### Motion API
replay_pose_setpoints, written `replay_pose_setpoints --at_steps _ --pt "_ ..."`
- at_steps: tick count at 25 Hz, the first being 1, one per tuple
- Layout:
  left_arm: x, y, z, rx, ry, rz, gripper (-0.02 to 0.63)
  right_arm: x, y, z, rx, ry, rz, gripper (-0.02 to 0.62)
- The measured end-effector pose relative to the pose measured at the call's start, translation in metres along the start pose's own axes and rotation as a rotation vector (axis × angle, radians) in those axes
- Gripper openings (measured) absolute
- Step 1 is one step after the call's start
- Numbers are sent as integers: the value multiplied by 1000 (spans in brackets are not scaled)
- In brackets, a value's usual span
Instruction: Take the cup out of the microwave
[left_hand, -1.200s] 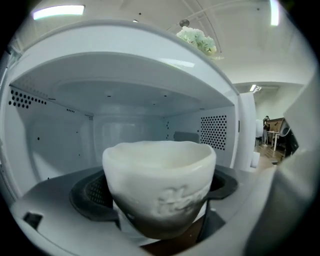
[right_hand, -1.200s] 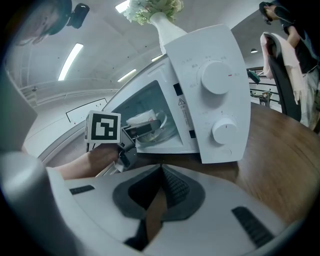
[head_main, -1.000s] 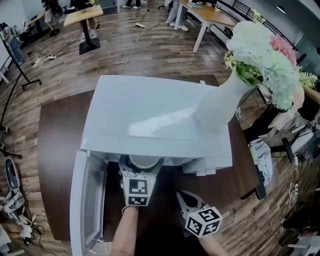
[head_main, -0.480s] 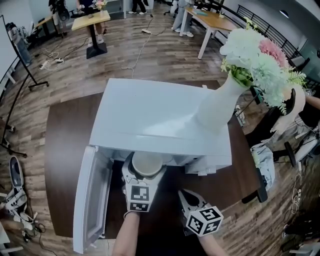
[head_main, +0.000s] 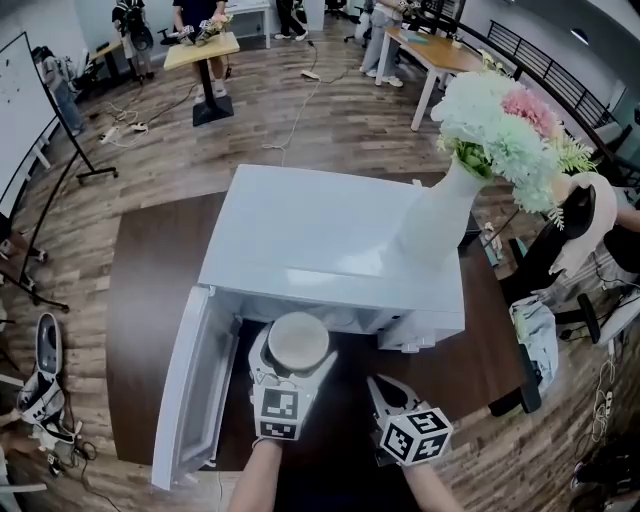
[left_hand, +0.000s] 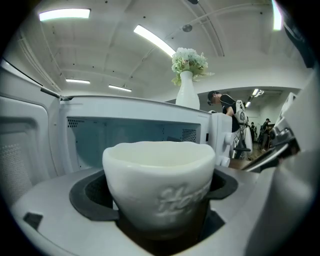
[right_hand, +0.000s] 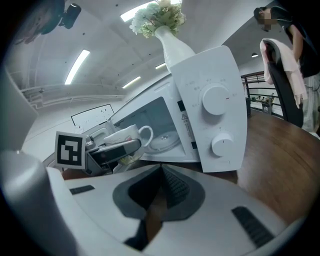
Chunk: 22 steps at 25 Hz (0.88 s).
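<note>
Left gripper (head_main: 292, 352) pinches the cup (left_hand: 159, 185), jaws pressed on both its sides, cup sitting deep between the dark pads. Cup is white, rounded, wide-mouthed with a thick, slightly wavy rim. Raised script lettering on the side facing the camera. The loop handle (right_hand: 145, 135) shows in the right gripper view. Cup is beyond the gripper's marker cube, just outside the open microwave (head_main: 330, 250), cavity straight behind it. The door (head_main: 190, 385) swings out left of the gripper. Right gripper (right_hand: 161, 175) has its jaws pressed together on nothing. It is just right of the left gripper, pointing at the knob panel.
</note>
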<state>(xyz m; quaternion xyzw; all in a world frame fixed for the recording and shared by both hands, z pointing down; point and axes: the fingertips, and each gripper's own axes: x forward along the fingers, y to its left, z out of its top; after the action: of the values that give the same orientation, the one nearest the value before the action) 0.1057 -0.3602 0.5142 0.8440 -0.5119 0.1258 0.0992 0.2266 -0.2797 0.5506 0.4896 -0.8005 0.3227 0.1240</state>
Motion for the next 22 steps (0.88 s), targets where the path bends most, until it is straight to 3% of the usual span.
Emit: replay_pose_setpoints --at_steps 10,22 --pt "-41 -6 10 -24 -25 24 505 -7 -2 18 -120 -12 29 -5" --pt "-95 -3 17 -91 -35 54 505 -18 -5 51 -134 -90 15 -6"
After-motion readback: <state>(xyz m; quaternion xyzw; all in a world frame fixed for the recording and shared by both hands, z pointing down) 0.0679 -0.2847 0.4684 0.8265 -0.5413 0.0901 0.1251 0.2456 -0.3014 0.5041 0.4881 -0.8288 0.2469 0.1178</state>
